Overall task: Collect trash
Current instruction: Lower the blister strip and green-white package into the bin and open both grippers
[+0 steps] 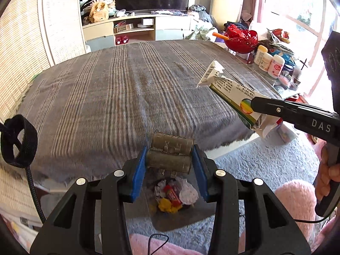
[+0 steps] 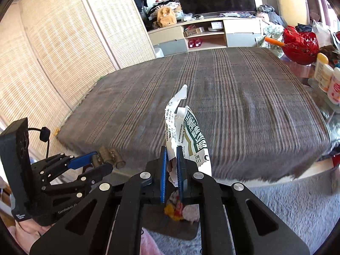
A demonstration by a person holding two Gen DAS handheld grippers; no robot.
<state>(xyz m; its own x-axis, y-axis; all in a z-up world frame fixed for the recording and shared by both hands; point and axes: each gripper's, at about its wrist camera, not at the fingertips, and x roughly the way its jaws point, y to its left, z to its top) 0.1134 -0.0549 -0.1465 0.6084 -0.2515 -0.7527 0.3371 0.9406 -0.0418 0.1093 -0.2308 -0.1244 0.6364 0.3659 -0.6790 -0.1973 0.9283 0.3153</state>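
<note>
My left gripper [image 1: 170, 159] is shut on a bundle of brown cardboard tubes [image 1: 170, 153], held crosswise between its blue pads. From the right wrist view the same tubes [image 2: 110, 159] show at the left gripper's tip. My right gripper [image 2: 171, 157] is shut on a crumpled white and green carton [image 2: 189, 131], which sticks up from its blue pads. In the left wrist view that carton [image 1: 227, 91] hangs out of the right gripper at the right. Below both grippers a grey trash bin [image 1: 174, 218] holds colourful wrappers [image 1: 172, 195]; its contents [image 2: 180, 210] also show under the right gripper.
A striped grey cover [image 1: 127, 89] spreads over a wide low surface ahead. A side table with bottles [image 1: 267, 60] and a red basket [image 1: 241, 39] stands at the right. A TV cabinet [image 1: 138, 29] lines the back wall. Grey carpet [image 1: 265, 159] lies below. A hand [image 1: 327, 176] grips the right handle.
</note>
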